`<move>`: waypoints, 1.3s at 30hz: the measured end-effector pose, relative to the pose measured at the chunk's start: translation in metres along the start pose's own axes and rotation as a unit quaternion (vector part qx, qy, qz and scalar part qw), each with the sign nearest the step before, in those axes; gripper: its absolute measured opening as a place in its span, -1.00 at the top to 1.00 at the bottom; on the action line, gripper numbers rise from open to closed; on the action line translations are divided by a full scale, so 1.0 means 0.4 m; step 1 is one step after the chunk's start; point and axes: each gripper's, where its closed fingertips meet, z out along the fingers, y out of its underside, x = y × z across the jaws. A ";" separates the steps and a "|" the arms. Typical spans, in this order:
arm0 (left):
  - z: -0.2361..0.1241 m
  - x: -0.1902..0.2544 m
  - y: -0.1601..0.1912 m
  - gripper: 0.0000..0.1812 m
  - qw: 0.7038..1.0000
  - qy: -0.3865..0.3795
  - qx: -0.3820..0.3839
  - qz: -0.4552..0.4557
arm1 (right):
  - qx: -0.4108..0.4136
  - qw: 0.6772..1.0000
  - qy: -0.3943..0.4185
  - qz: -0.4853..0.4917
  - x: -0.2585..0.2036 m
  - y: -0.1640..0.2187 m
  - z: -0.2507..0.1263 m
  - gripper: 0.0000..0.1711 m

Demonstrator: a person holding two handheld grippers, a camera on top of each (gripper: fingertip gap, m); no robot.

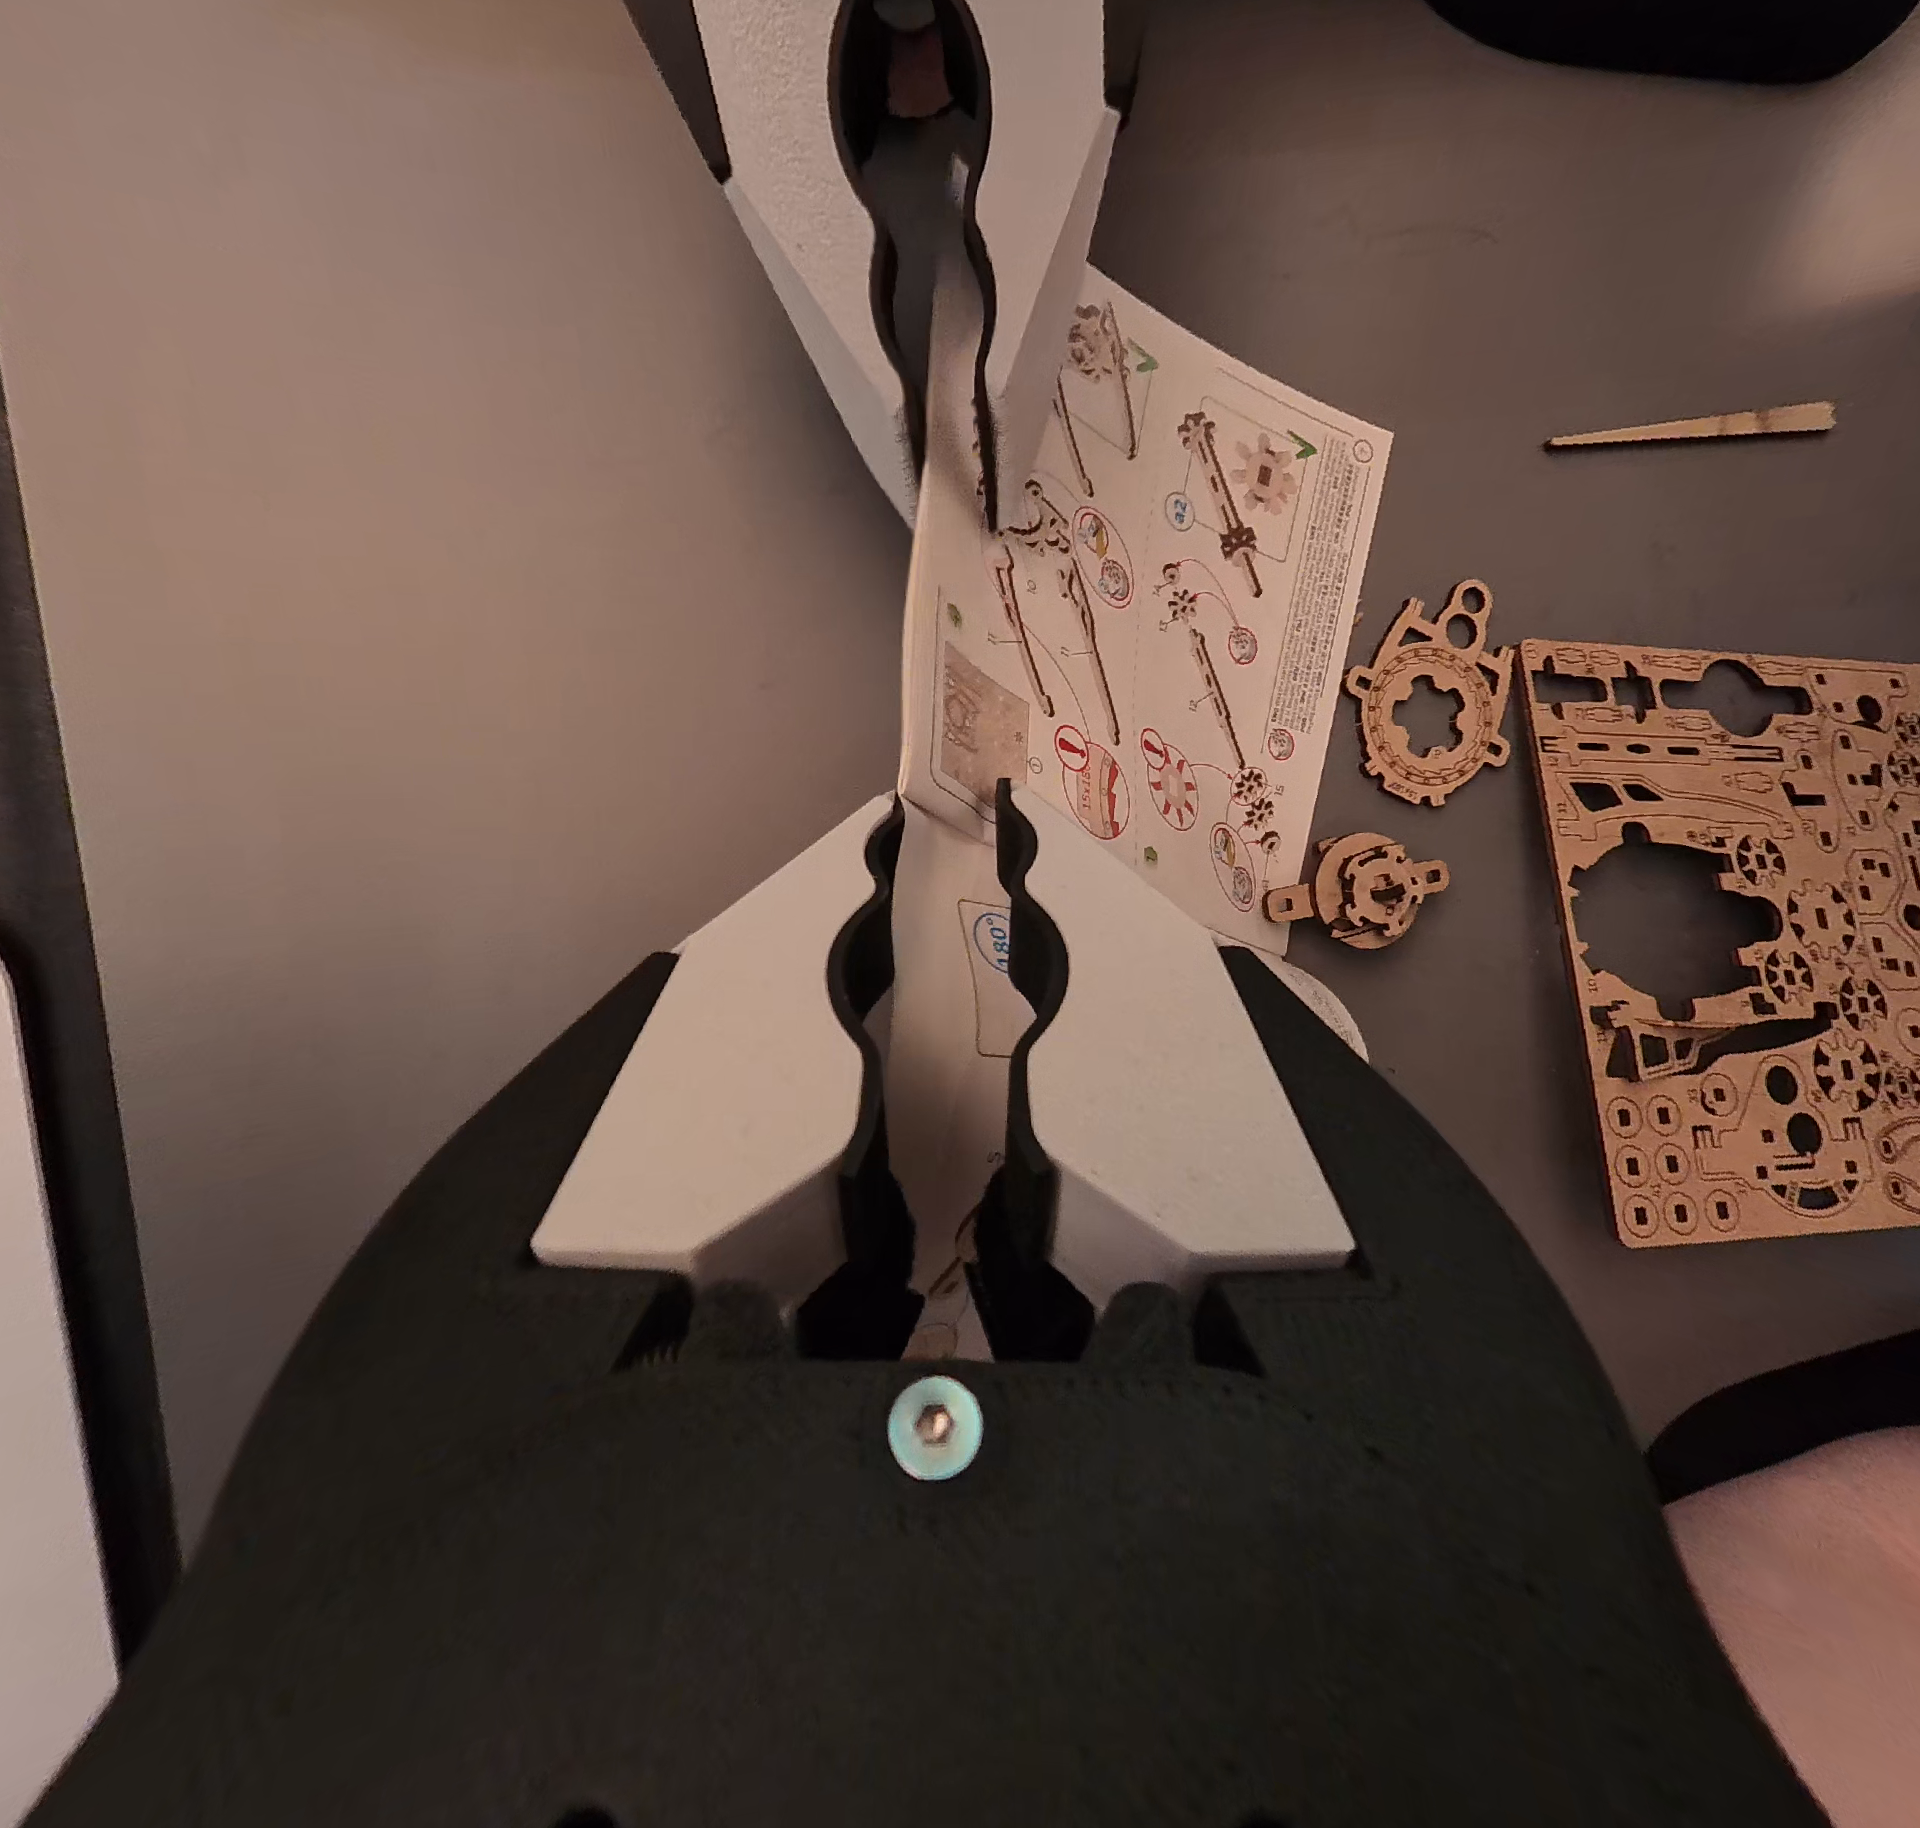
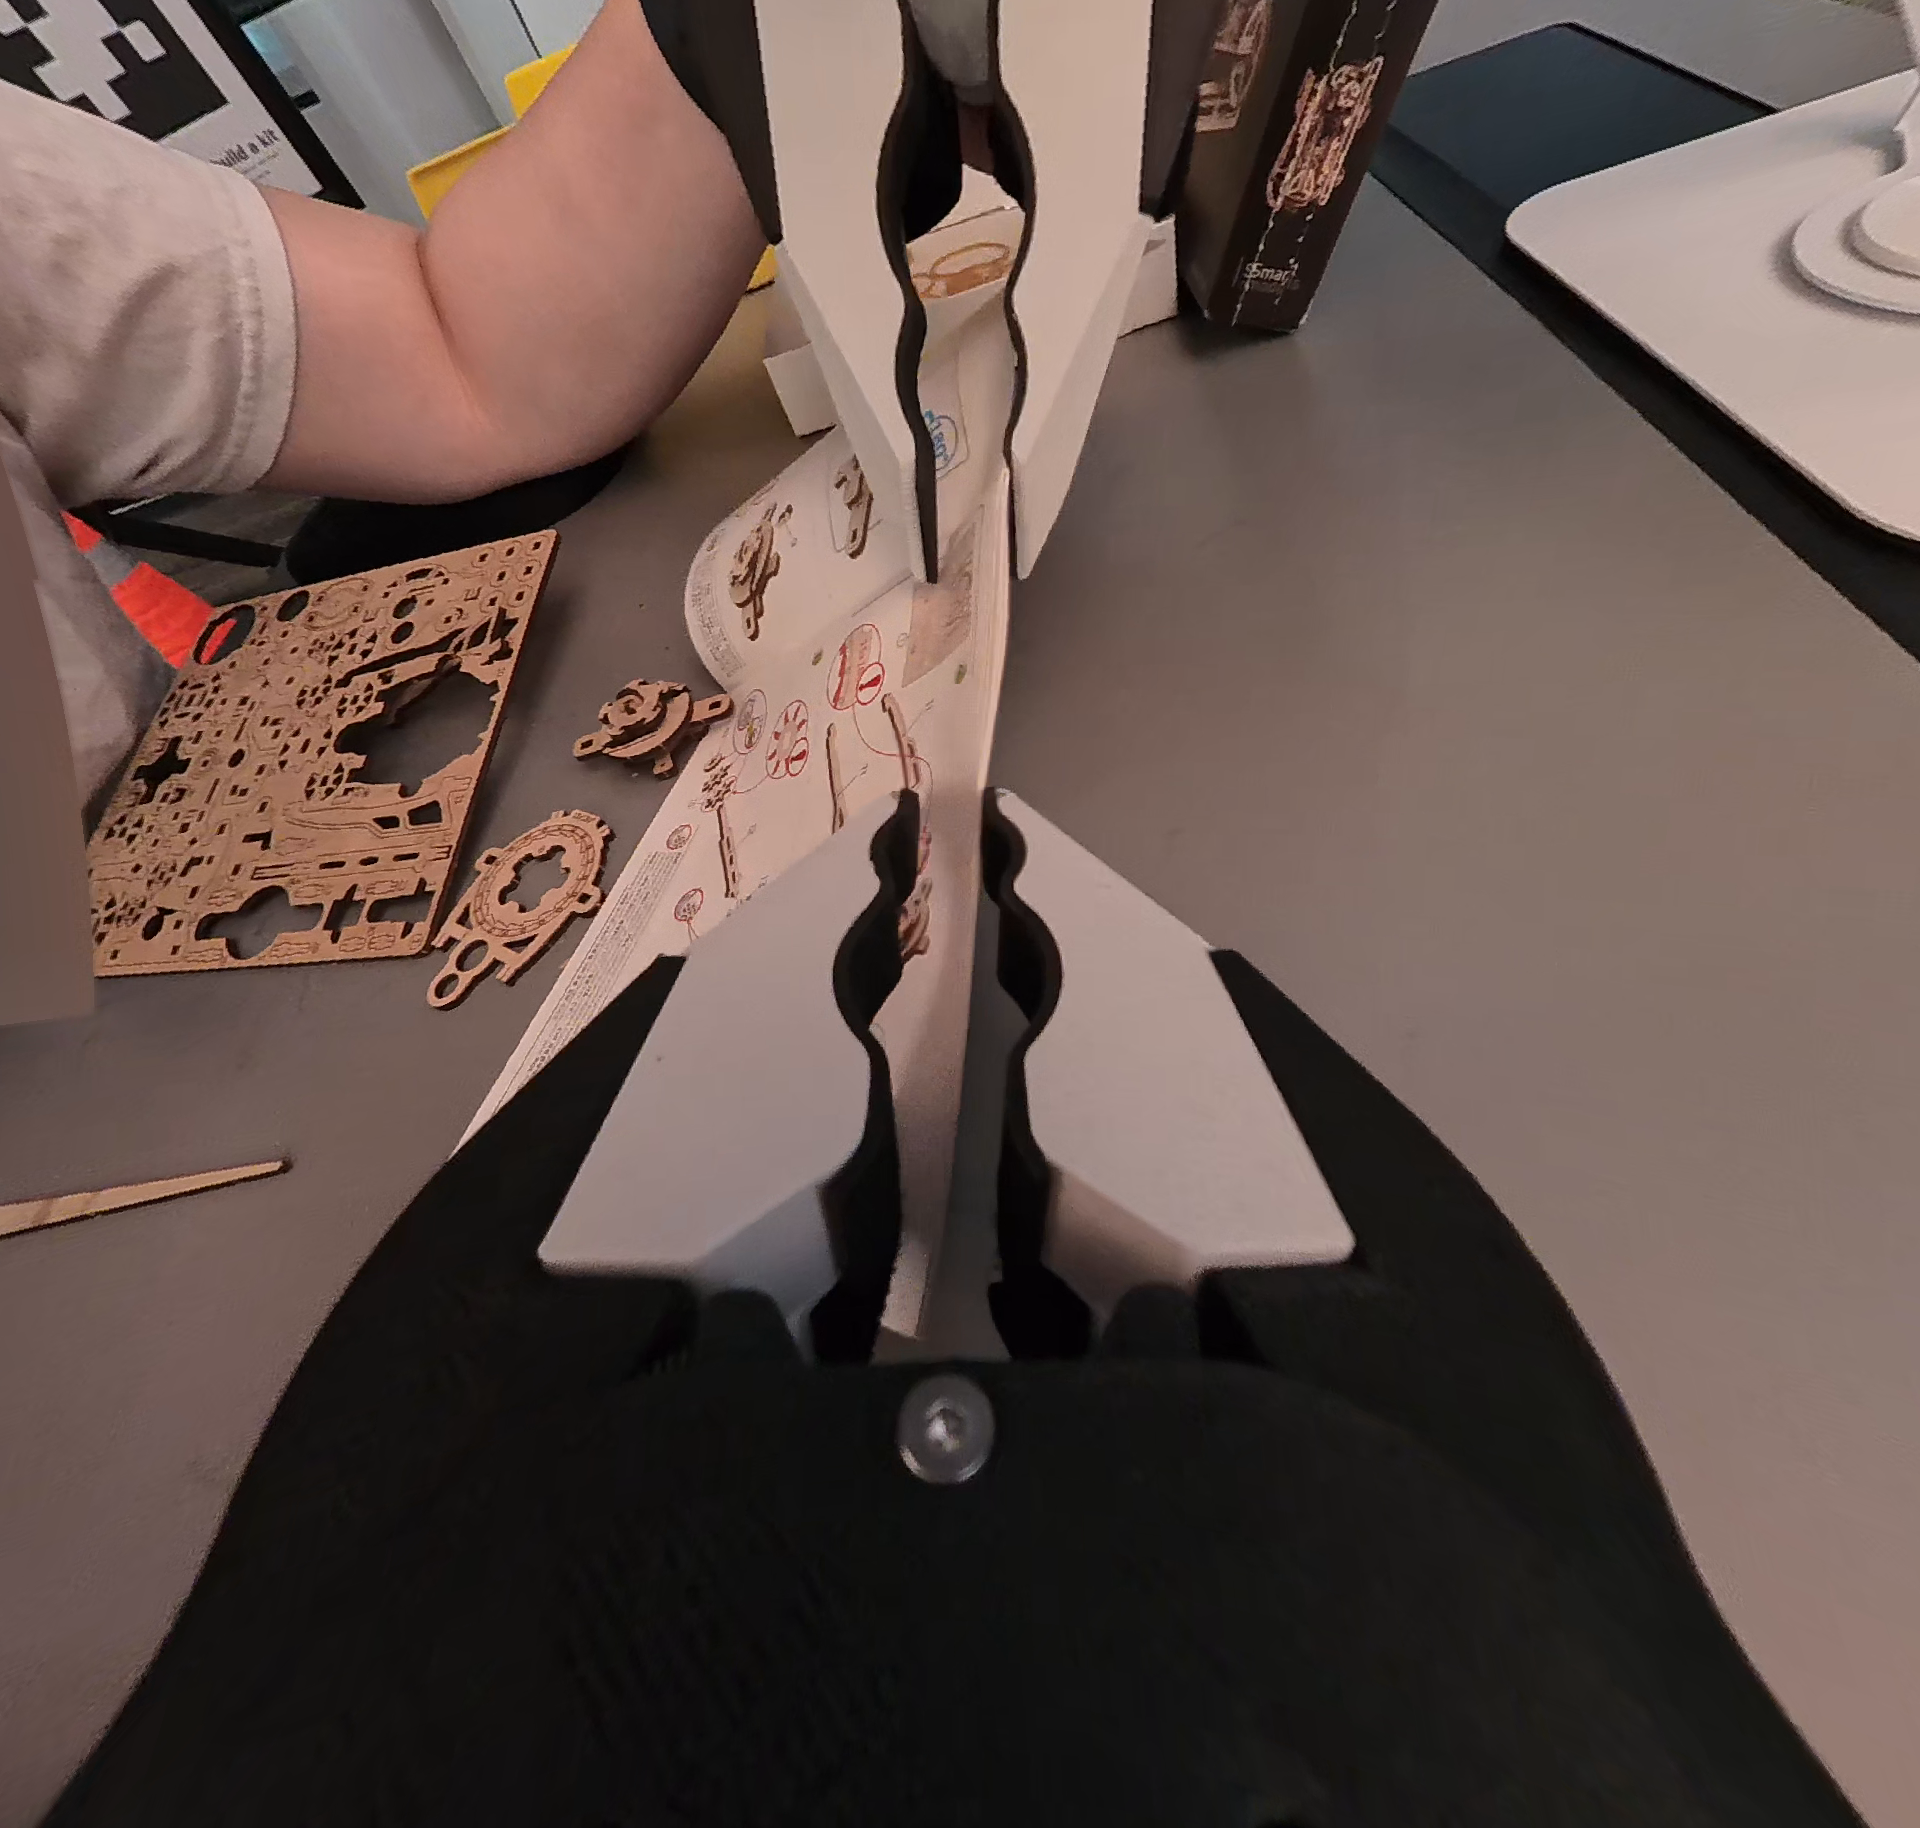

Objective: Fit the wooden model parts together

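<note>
An instruction booklet [image 1: 1195, 635] lies open on the grey table, one leaf standing upright. My left gripper [image 1: 948, 802] and right gripper [image 2: 951, 802] face each other tip to tip along that leaf, each with its jaws a little apart and the leaf between them. The right gripper also shows in the left wrist view [image 1: 954, 495], the left gripper in the right wrist view [image 2: 968, 573]. Beside the booklet lie a laser-cut wooden sheet [image 1: 1725, 812] [image 2: 281, 812], a ring-shaped wooden part [image 1: 1387, 713] [image 2: 488, 921] and a small round wooden assembly [image 1: 1361, 885] [image 2: 649, 724].
A thin wooden stick [image 1: 1694, 428] [image 2: 145, 1196] lies apart from the parts. A dark kit box [image 2: 1309, 116] stands at the far edge, a white stand base [image 2: 1714, 251] to its right. A person's arm [image 2: 468, 324] reaches over the table behind the sheet. The grippers' ends are close to 6 centimeters from one another. From either gripper's tips it is about 25 centimeters to the thin wooden stick [image 2: 145, 1196]. My left wrist view [image 1: 1675, 430] looks at it from another angle.
</note>
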 end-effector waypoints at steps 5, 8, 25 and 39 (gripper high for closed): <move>-0.003 -0.007 0.007 0.84 1.000 -0.011 -0.008 0.002 | 0.015 1.000 0.005 0.014 0.010 -0.008 -0.005 0.74; -0.003 -0.009 0.010 0.85 1.000 -0.014 -0.011 0.003 | 0.027 0.999 -0.006 0.039 0.011 -0.014 -0.008 0.67; -0.012 0.000 0.001 0.85 0.999 -0.029 -0.017 0.025 | 0.023 0.998 0.020 0.057 0.036 -0.010 -0.008 0.42; -0.018 0.008 -0.001 0.85 0.998 -0.039 -0.026 0.040 | -0.017 0.998 -0.001 0.063 0.023 0.015 -0.001 0.90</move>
